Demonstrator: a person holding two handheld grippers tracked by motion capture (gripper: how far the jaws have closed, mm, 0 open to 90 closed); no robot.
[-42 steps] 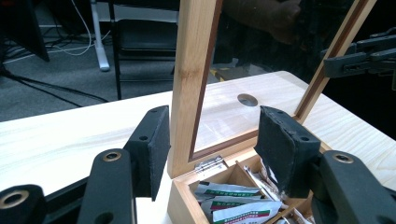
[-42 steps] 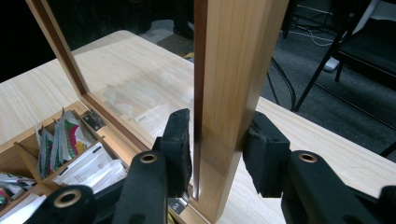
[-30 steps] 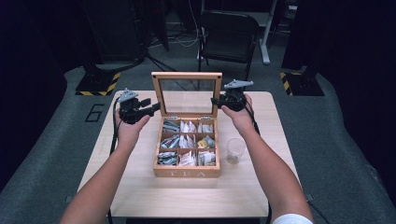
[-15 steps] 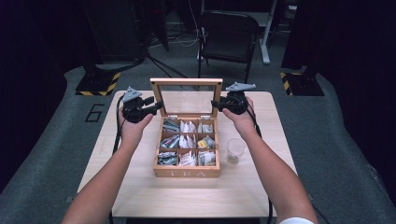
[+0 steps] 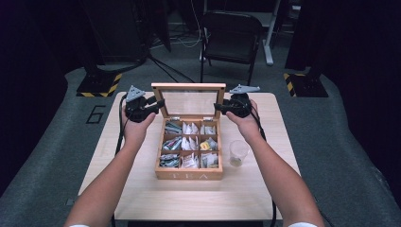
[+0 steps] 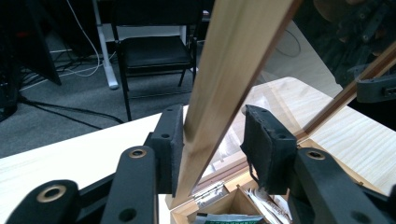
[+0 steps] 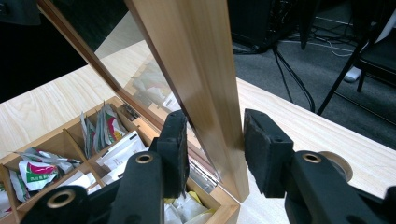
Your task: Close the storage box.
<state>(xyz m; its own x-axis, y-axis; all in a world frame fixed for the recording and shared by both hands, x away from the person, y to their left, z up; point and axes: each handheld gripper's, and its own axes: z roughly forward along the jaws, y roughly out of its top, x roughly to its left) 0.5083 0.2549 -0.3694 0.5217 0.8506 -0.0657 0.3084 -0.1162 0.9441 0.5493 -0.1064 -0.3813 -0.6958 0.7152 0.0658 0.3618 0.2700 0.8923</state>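
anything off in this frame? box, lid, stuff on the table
Nothing stands out. The tea box sits square on the table, its glass lid upright between the left gripper and right gripper, one frame edge between each pair of jaws. Sachets stay in their compartments. The plastic cup stands upright beside the box.

From above the person's side, one camera looks forward and down on the surface (image 5: pixel 142 198). Two ride the tongs, close against the box lid (image 6: pixel 229 70), which they share.
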